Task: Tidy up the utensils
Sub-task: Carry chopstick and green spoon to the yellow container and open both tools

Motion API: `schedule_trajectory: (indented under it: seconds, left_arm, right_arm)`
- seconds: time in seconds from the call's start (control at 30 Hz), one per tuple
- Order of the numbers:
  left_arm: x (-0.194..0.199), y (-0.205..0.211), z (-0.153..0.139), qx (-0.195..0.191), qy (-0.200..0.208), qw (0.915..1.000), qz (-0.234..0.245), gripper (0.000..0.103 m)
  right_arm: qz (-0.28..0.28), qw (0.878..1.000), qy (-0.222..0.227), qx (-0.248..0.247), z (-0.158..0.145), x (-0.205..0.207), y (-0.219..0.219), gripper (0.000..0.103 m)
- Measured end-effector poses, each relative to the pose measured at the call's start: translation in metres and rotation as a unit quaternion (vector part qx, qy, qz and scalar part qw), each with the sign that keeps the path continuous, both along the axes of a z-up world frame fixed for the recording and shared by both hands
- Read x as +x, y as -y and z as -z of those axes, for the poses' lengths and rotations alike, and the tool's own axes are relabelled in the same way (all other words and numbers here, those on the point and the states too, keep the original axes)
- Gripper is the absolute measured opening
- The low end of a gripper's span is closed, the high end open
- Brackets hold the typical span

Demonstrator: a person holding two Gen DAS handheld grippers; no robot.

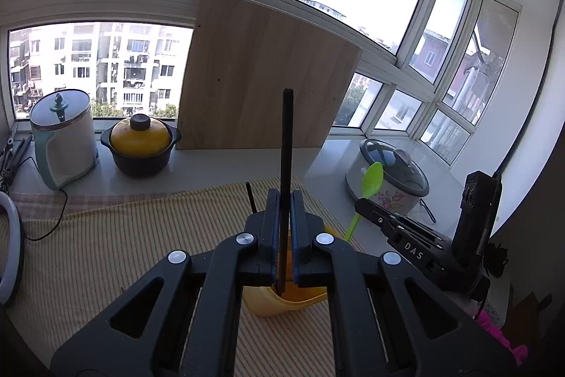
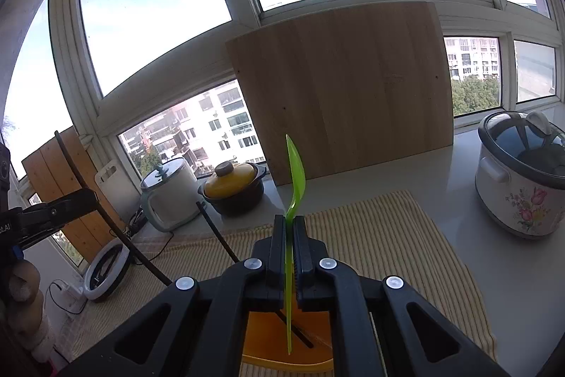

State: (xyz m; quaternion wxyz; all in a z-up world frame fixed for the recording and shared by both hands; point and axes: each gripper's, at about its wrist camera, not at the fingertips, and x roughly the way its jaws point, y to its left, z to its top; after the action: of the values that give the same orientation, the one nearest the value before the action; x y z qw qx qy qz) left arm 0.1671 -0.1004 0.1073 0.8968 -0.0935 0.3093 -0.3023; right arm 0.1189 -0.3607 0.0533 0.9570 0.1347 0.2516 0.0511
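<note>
1. Two grippers are at work over a yellow striped cloth spread on a pale counter by the windows
2. Left gripper: its fingers are pressed together on a black chopstick, which stands nearly upright between them, its top end rising in front of the wooden board and its lower end reaching down into the yellow container just below the jaws
3. Right gripper: its fingers are clamped on the handle of a green spoon (seen edge-on in its own view), bowl end up, handle tip hanging down inside the yellow container
4. From the left wrist view the same green spoon shows tilted, held at the front of the right gripper, which sits to the right of the container
5. A second black chopstick leans out of the container toward the left; its lower end lies on the container floor
6. From the right wrist view the left gripper appears at the far left, holding the long dark chopstick
7. Along the back of the counter stand a white kettle, a dark pot with a yellow lid beside it, the board leaning against the window, and a flowered cooker with a glass lid well off to the right
8. A white ring light lies at the cloth's left edge
</note>
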Motion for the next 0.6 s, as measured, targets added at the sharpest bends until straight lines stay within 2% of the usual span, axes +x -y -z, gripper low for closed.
schedule_trajectory:
  seconds: [0.6]
  left_arm:
    - [0.004,0.035,0.059,0.051,-0.049,0.9972,0.026,0.003]
  right_arm:
    - [0.0,0.999,-0.044,-0.006,0.037,0.001,0.002,0.004]
